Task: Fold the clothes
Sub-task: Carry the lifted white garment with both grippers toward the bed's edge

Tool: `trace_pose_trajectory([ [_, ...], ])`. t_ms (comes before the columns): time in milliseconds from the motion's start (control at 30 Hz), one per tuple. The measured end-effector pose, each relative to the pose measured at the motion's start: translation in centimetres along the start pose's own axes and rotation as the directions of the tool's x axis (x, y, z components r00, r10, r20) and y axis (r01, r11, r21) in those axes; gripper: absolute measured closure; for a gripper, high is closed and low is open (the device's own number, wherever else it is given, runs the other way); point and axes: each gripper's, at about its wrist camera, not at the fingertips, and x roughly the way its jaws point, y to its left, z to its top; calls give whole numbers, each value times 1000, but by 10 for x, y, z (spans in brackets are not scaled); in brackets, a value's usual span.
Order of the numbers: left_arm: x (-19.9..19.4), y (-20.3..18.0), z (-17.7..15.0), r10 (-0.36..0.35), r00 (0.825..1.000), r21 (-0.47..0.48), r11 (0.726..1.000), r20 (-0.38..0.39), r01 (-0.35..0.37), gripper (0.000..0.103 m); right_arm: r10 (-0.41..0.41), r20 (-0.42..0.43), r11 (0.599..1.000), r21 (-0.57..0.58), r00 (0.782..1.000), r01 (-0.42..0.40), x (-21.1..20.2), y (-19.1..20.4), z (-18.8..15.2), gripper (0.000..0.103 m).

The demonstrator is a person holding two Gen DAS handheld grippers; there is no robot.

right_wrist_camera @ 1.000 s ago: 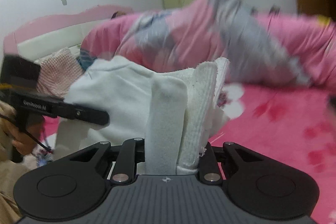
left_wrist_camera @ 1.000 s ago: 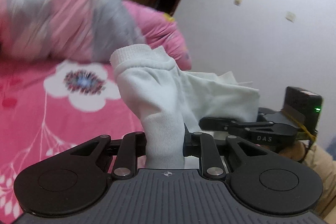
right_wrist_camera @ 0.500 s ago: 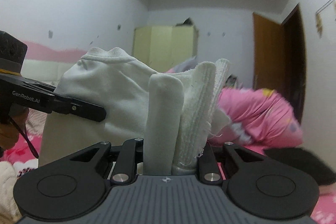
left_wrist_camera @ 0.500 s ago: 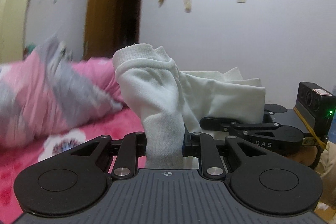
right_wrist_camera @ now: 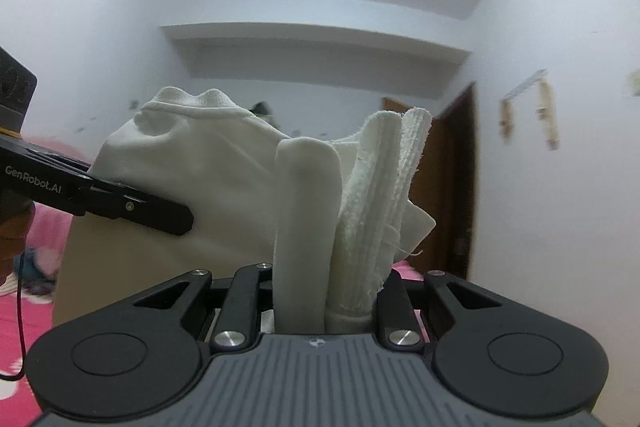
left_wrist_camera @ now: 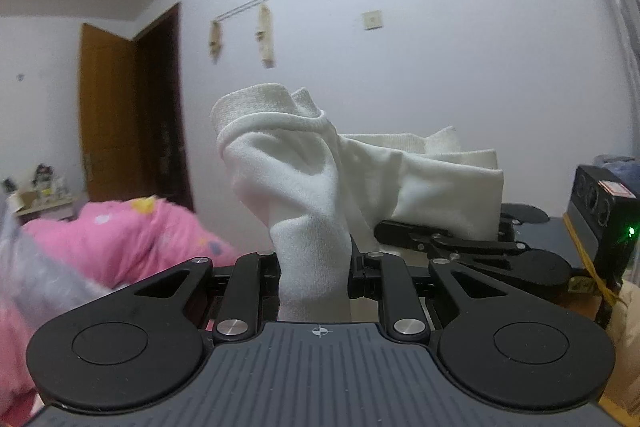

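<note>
1. White garment, a soft knit piece with ribbed edges, was held up in the air between the two tools, above a bed with pink bedding.
2. Left tool was clamped on a bunched section of the cloth, which rose straight up from between its fingers and flopped over at the top into a rounded hem.
3. Right tool was closed on a thicker wad: a smooth rolled fold on the left touching several ribbed layers on the right, all standing upright between its fingers.
4. From the left wrist view, the cloth stretched rightward from the left tool to the right tool, which pinched its far end; the span between them hung slack with soft creases.
5. From the right wrist view, the left tool reached in from the left, its black finger lying across the broad face of the garment.
6. A brown door stood open in the white wall behind, and a pale switch plate was fixed higher on the wall to its right.
</note>
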Motion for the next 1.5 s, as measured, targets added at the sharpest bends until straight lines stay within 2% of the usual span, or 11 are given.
trace_pose_trajectory([
  [167,36,-43,-4,-63,998,65,996,25,61,85,-171,28,985,10,985,171,-34,-24,-13,82],
  [267,53,-72,-16,-96,995,102,990,38,92,85,-274,29,961,-20,961,275,-54,-32,-24,82],
  [367,65,-96,-30,-121,992,93,989,48,116,85,-361,16,931,-47,932,361,-68,-38,-36,82],
  [500,79,-116,-42,-184,980,62,982,72,180,85,-437,-19,897,-77,899,435,-70,-47,-46,82],
  [633,102,-108,-50,-218,974,2,976,68,218,85,-464,-56,883,-108,884,456,-60,-63,-55,82],
  [700,115,-96,-54,-213,975,-33,976,64,216,85,-456,-72,887,-120,887,446,-47,-70,-60,82],
  [800,135,-70,-60,-186,981,-87,978,53,190,85,-419,-94,903,-148,903,403,-15,-76,-70,82],
  [1000,181,-14,-59,-143,989,-173,974,23,145,85,-327,-112,933,-197,938,301,76,-89,-92,82],
  [1233,221,42,-40,-125,992,-237,964,12,124,85,-246,-99,951,-219,964,220,155,-115,-79,82],
  [1367,234,62,-37,-122,992,-284,951,8,120,85,-180,-137,961,-237,974,144,192,-126,-69,82],
  [1500,245,80,-41,-134,991,-356,926,-1,125,85,-127,-195,963,-260,973,73,223,-135,-66,82],
])
